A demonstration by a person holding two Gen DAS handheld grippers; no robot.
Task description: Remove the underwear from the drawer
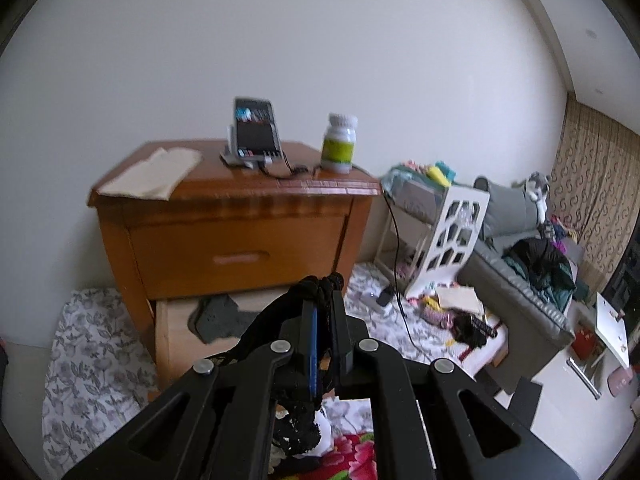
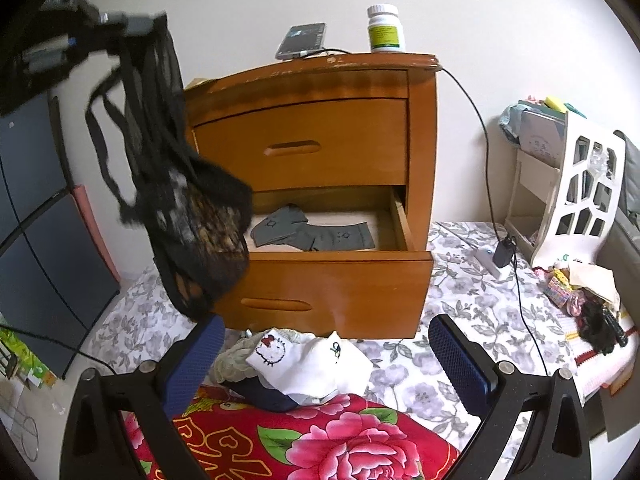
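Left gripper (image 1: 320, 304) clamped black lace underwear (image 2: 192, 200), dangling clear left of the open drawer (image 2: 332, 276); right gripper (image 2: 324, 344) gaped empty.

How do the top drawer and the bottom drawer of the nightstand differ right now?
The top drawer is pushed shut, while the bottom drawer is pulled out. Nothing of the top drawer's inside shows; the bottom drawer shows grey garments lying flat inside. Both are the same orange-brown wood with a slot-shaped recessed handle.

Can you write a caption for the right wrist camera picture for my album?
Left gripper lifts black underwear clear of the open bottom drawer; open right gripper waits below.
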